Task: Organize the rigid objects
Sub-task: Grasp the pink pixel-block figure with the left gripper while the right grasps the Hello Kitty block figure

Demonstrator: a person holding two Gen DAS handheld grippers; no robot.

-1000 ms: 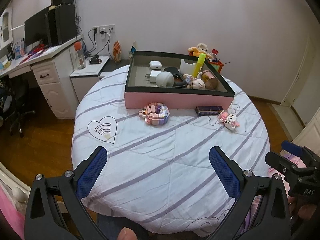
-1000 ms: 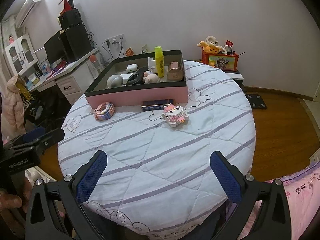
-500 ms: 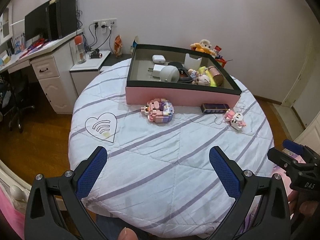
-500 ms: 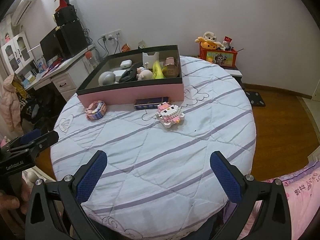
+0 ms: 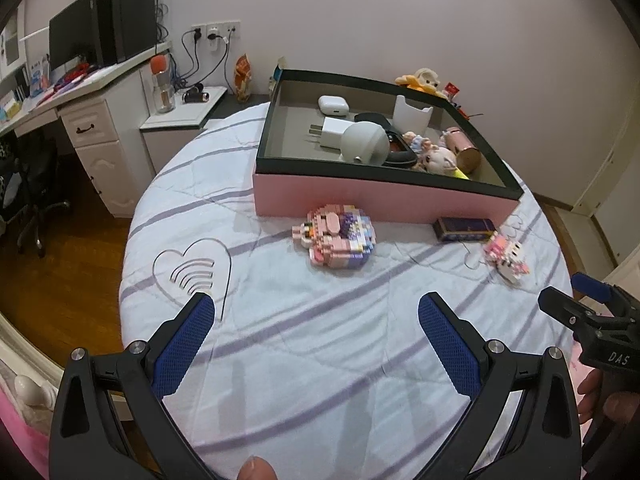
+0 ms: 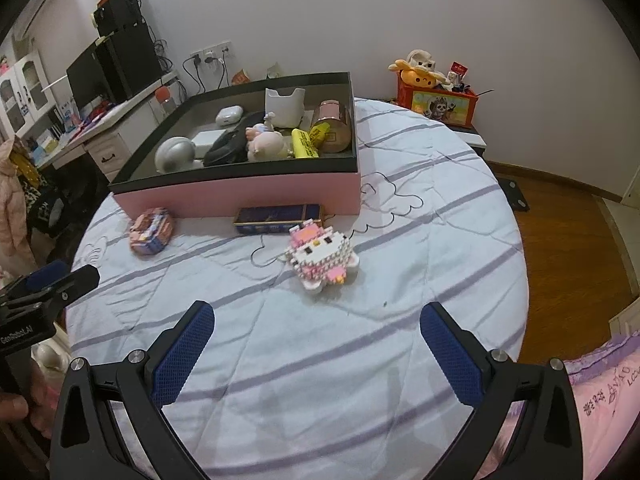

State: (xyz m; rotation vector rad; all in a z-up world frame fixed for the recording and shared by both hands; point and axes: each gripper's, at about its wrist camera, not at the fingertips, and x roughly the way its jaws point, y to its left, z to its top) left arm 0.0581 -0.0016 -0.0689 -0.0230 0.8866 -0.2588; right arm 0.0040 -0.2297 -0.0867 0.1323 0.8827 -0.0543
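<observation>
Striped quilt (image 5: 320,360) covers the round table beneath me. My left gripper (image 5: 312,344) and right gripper (image 6: 316,348) both gape wide, empty, touching nothing. Ahead, beside the pink box (image 6: 240,194), lie two block figures (image 5: 338,236) (image 6: 322,258) and a dark tin (image 6: 278,216).

Both views are lit evenly by soft indoor light from above, and the white wall (image 5: 400,20) is rendered in a dull lilac cast. Short, faint shadows are thrown on the striped cover (image 6: 360,340) below the box (image 5: 380,200) and the toys. No glare is seen. Straight lines are bowed strongly by the fisheye lens, and the corners are cut off in black. Slight blur is noticed near the edges.
</observation>
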